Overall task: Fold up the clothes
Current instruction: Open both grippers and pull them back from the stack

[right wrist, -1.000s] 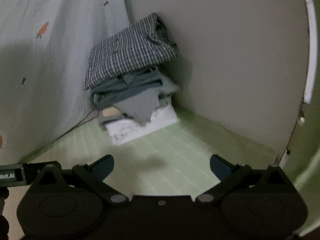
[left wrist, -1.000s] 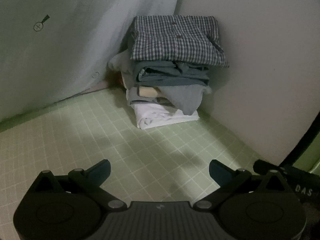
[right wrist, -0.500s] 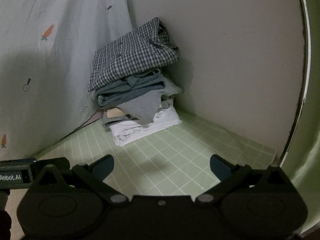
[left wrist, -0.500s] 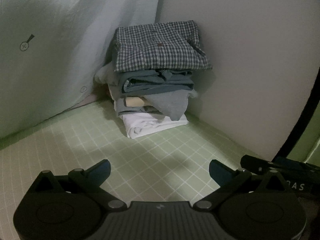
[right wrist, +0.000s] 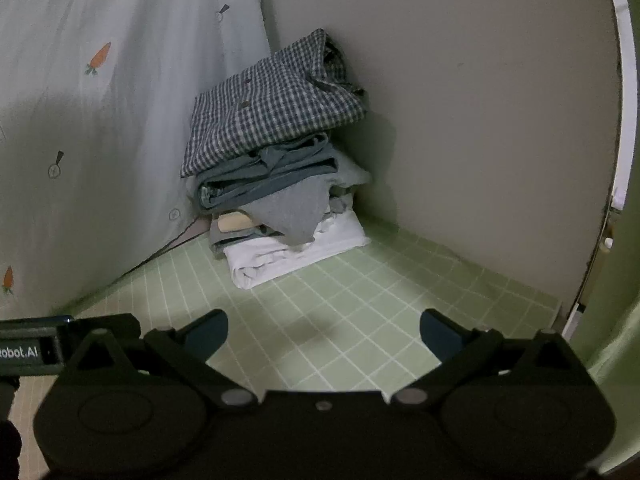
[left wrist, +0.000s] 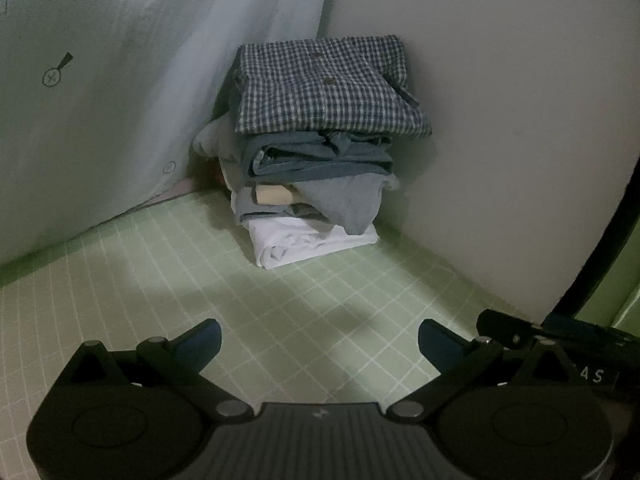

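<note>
Left wrist view: left gripper [left wrist: 319, 338] spread wide, empty, above the green checked sheet [left wrist: 280, 304].
Right gripper [right wrist: 323, 330]: spread wide, empty.
Folded clothes stack [left wrist: 320, 176]: in the far corner, checked shirt [left wrist: 324, 88] topmost.

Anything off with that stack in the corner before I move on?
Mostly tidy, but a grey garment in the middle of the pile hangs loose over the white folded item at the bottom. Both grippers, left and right, are open and empty.
</note>
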